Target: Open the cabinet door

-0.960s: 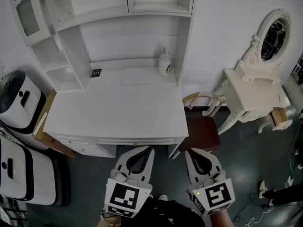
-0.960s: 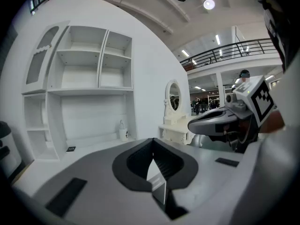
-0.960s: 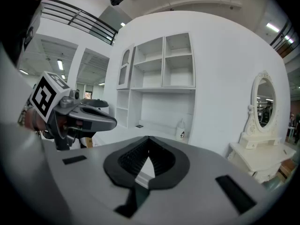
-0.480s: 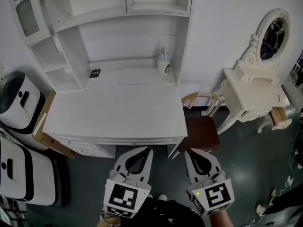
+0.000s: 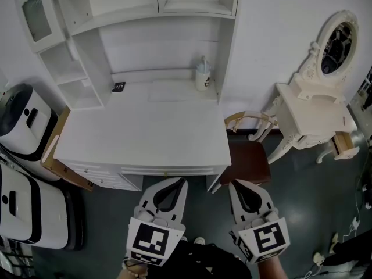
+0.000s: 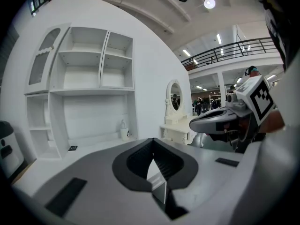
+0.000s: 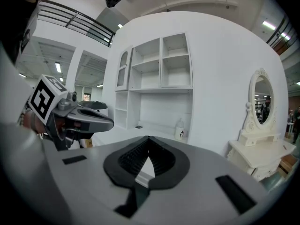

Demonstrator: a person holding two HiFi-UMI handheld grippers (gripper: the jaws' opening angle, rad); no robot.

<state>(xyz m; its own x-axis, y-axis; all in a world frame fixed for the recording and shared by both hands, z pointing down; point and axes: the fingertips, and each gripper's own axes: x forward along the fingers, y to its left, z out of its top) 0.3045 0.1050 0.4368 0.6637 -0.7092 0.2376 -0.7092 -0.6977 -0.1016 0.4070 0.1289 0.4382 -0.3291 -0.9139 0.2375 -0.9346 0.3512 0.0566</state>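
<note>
The cabinet door [image 5: 32, 13] is a white arched glass-paned door at the top left of the white desk hutch; it also shows in the left gripper view [image 6: 43, 57] and the right gripper view [image 7: 122, 69]. My left gripper [image 5: 181, 180] hangs in front of the desk's near edge, well short of the hutch, shut with nothing between its tips [image 6: 152, 139]. Beside it my right gripper [image 5: 232, 185] is likewise shut and empty [image 7: 148, 137]. Both point toward the hutch, tilted slightly down.
The white desk [image 5: 145, 138] carries a small bottle [image 5: 202, 77] and a flat black item [image 5: 118, 87] near the back. A brown chair [image 5: 247, 158] and a white vanity with an oval mirror [image 5: 314, 115] stand at right. White appliances [image 5: 23, 121] sit at left.
The head view has shifted a little, so the desk sits slightly lower in the picture. Both grippers stay shut in the same place.
</note>
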